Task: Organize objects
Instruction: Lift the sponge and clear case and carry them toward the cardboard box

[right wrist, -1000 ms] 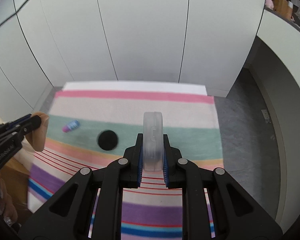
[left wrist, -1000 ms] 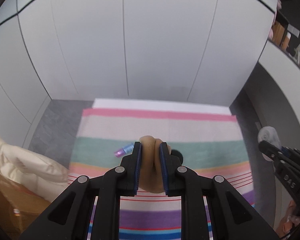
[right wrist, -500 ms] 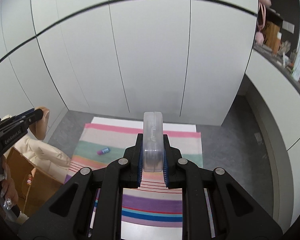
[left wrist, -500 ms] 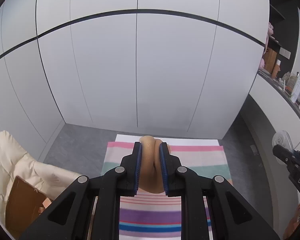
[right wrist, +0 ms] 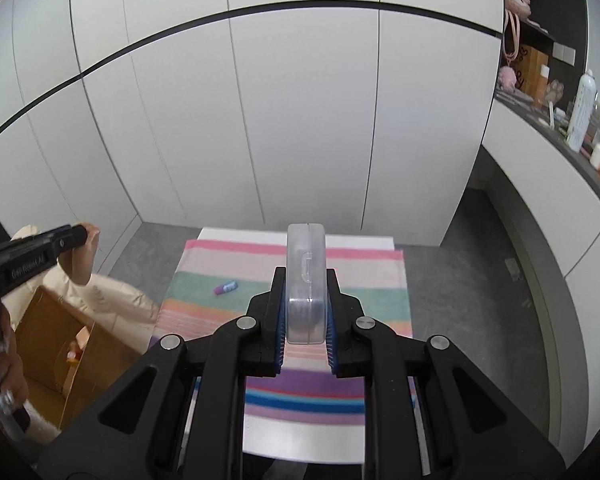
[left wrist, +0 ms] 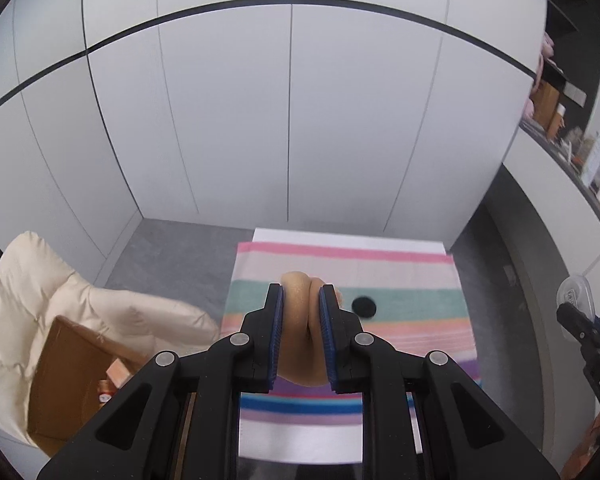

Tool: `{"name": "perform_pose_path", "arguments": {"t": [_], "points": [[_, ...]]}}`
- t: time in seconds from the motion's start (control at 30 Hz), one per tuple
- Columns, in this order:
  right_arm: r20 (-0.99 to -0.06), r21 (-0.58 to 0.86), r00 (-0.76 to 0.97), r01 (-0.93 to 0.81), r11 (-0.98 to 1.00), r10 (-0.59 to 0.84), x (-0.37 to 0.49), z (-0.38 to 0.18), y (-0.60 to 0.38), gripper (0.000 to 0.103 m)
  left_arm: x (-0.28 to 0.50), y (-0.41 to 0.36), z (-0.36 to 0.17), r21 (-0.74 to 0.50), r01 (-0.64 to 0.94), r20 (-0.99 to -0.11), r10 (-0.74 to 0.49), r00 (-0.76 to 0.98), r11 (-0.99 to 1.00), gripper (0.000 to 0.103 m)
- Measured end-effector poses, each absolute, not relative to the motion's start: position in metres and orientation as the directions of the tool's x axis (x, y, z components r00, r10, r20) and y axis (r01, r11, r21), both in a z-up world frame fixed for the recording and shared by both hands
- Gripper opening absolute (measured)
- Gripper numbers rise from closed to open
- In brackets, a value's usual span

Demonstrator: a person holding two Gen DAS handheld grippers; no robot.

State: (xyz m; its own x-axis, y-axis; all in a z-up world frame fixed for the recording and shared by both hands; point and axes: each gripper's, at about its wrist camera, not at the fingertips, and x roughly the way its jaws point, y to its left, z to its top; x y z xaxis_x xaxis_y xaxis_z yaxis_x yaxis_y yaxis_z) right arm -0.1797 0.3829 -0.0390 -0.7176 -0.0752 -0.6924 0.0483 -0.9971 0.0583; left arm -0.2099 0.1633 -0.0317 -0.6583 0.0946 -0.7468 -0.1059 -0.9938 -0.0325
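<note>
My left gripper (left wrist: 300,300) is shut on a tan, soft, sponge-like lump (left wrist: 300,336), held high above the striped cloth (left wrist: 400,276). My right gripper (right wrist: 305,280) is shut on a clear round plastic case (right wrist: 305,284), also well above the cloth (right wrist: 372,280). A black disc (left wrist: 364,306) lies on the green stripe. A small purple and blue tube (right wrist: 225,288) lies on the same stripe further left. In the right wrist view the left gripper (right wrist: 85,236) shows at the left edge with the tan lump (right wrist: 82,264). The right gripper with the clear case (left wrist: 576,296) shows at the right edge of the left wrist view.
An open cardboard box (right wrist: 60,340) with small items inside sits on the floor left of the cloth, against a cream padded cushion (left wrist: 32,280). White cabinet doors (right wrist: 300,120) stand behind. A curved counter (right wrist: 560,160) with bottles runs along the right. A person's hand (right wrist: 4,376) shows at lower left.
Both grippers have risen and pulled back from the cloth with their objects still gripped. The cloth, disc and tube now look smaller and farther below, and the box has come into view.
</note>
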Motion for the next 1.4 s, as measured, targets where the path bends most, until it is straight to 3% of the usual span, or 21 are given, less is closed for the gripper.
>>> {"name": "perform_pose_path", "arguments": {"t": [0.27,0.6,0.77,1.4], "points": [[-0.714,0.087,-0.694,0.044,-0.995,-0.093,-0.118,-0.061,0.378,0.016,-0.138,0.144,-0.067,-0.006,-0.197,-0.789,0.125,-0.601,-0.98,0.019],[-0.767,0.006,-0.641,0.019,-1.0,-0.016,-0.049,-0.078,0.366,0.016,-0.045,0.132,-0.079,-0.022,-0.25,-0.778,0.173,-0.603,-0.968,0.019],[-0.794,0.035,-0.606,0.03,-0.999,-0.046,-0.018,-0.086,0.362,0.016,-0.018,0.119,-0.083,-0.056,-0.254,-0.798,0.196,-0.57,-0.966,0.019],[-0.865,0.126,-0.484,0.051,-0.991,-0.134,0.008,-0.147,0.339,0.016,-0.016,0.093,-0.103,-0.087,-0.208,-0.827,0.187,-0.53,-0.974,0.019]]}}
